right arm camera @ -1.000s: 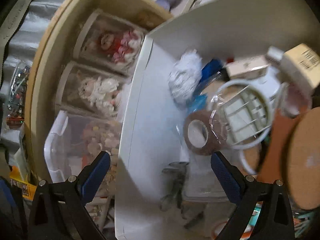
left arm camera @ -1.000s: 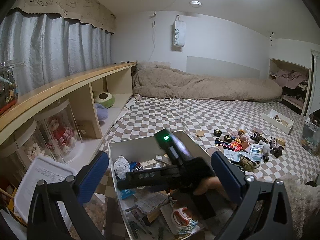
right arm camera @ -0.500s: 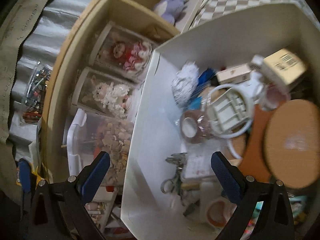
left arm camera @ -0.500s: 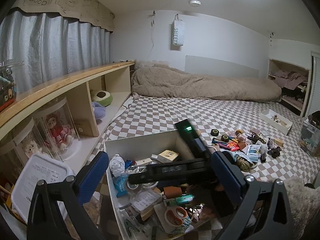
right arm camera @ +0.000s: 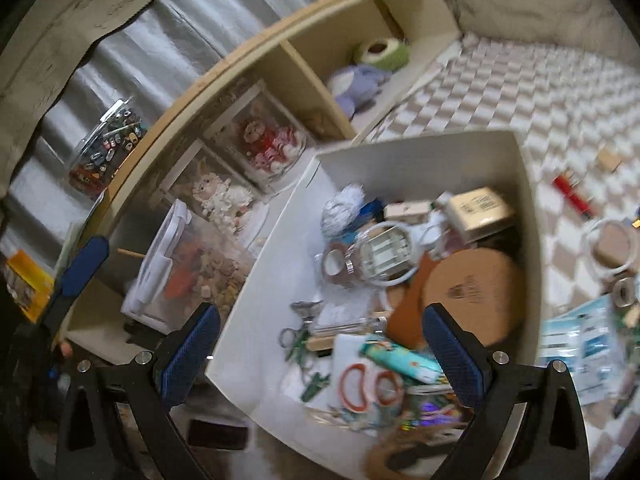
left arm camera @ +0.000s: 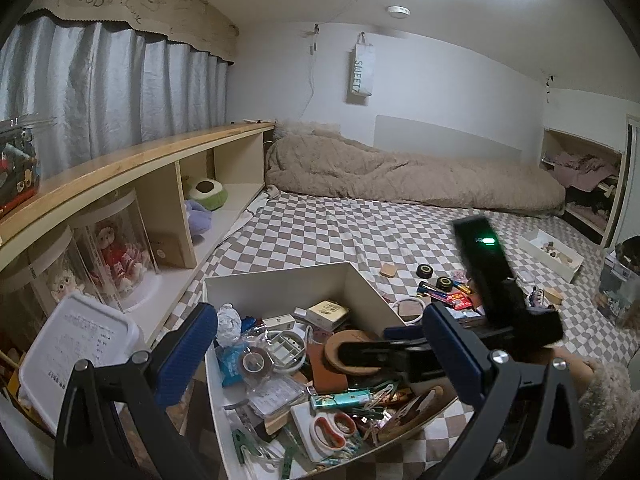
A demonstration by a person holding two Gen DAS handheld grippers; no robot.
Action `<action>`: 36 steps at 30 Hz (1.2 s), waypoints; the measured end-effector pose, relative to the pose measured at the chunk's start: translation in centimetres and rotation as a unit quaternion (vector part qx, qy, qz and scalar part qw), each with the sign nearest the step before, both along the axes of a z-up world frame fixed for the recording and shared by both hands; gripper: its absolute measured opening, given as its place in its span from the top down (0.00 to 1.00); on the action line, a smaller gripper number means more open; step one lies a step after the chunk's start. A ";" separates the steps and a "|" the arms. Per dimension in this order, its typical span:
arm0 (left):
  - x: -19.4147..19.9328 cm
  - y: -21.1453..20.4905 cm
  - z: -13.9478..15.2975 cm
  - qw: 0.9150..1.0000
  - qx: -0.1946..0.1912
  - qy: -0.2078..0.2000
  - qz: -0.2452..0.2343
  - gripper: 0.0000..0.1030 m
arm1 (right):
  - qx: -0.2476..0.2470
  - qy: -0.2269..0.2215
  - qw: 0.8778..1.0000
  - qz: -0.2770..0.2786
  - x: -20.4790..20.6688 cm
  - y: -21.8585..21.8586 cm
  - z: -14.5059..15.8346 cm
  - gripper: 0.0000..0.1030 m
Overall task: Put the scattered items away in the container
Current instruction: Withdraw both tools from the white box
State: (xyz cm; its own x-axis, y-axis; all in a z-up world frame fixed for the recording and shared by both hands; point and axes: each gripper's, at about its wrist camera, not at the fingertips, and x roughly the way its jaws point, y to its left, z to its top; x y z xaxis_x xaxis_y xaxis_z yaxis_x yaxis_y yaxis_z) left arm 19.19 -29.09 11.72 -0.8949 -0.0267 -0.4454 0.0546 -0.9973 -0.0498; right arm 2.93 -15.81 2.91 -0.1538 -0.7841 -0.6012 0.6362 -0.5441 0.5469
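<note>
White open-top cardboard box [left arm camera: 280, 280], already crammed, sits on checkered brown-white bedspread [left arm camera: 340, 232]. Leftover clutter including red tube [right arm camera: 572, 196] lies right of box, nearer right gripper [right arm camera: 316, 344], long axis diagonal. Right gripper wide, empty; left gripper [left arm camera: 320, 344] wide, empty over box.

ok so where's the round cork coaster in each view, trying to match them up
Left wrist: round cork coaster in the white box, right of centre, partly behind the right hand-held gripper.
Right wrist: it lies right of centre, at the box's right wall.
Shared landmark: red-handled scissors.
</note>
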 end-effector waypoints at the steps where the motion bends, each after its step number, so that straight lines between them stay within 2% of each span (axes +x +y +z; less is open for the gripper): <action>1: 0.0 0.1 0.0 1.000 0.000 -0.001 0.002 0.00 | -0.001 0.017 1.000 -0.010 0.3 0.7 0.3 0.02; 4: 0.0 0.5 -0.1 1.000 -0.003 -0.001 0.008 0.00 | -0.003 0.055 0.998 -0.028 1.0 2.5 1.1 0.02; 10: 0.1 1.3 -0.3 1.000 0.009 0.001 0.007 0.00 | 0.033 0.127 0.990 -0.047 2.2 5.0 2.5 0.00; 15: 0.0 2.4 -1.0 1.000 0.014 -0.017 -0.005 0.00 | 0.046 0.164 0.983 -0.066 3.2 7.2 3.4 0.00; 26: 0.4 4.3 -1.9 1.000 0.003 -0.025 0.007 0.00 | 0.058 0.200 0.975 -0.079 5.2 10.0 4.5 0.00; 36: 0.1 5.4 -2.2 0.999 0.003 -0.035 0.009 0.00 | 0.059 0.211 0.970 -0.107 5.8 12.7 5.5 0.00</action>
